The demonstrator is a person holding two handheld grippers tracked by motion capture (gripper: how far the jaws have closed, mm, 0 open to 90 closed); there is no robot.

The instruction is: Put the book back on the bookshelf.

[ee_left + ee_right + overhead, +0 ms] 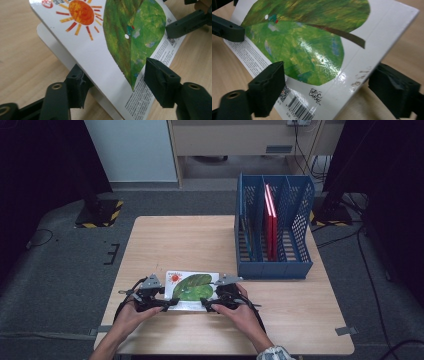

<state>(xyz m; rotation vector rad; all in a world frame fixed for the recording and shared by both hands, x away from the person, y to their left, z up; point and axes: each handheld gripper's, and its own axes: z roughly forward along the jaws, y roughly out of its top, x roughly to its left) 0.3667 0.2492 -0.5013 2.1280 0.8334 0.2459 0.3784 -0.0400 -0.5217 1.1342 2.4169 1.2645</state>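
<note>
A picture book (192, 289) with a large green leaf and an orange sun on its white back cover sits near the front edge of the wooden table (200, 240), between the person's two hands. The left gripper (159, 304) meets it from the book's left end and the right gripper (212, 306) from its right end. In the left gripper view the book (110, 50) is tilted, one edge raised off the tabletop, and runs between the two black jaws: one jaw sits under the lifted cover near the sun, the other lies on the printed side beside the leaf's tip. Whether the pads actually press the cover cannot be told from that view. In the right gripper view the book (312, 50) also lies between that gripper's jaws, at the corner with the barcode; one jaw rests over the cover beside the barcode, while the other stands clear of the spine edge with a gap of table showing, so these jaws are apart and not clamped. At the far right of the table stands a blue mesh file rack (274, 227) with a red book (271, 217) upright in one of its middle slots, well apart from the picture book.
</note>
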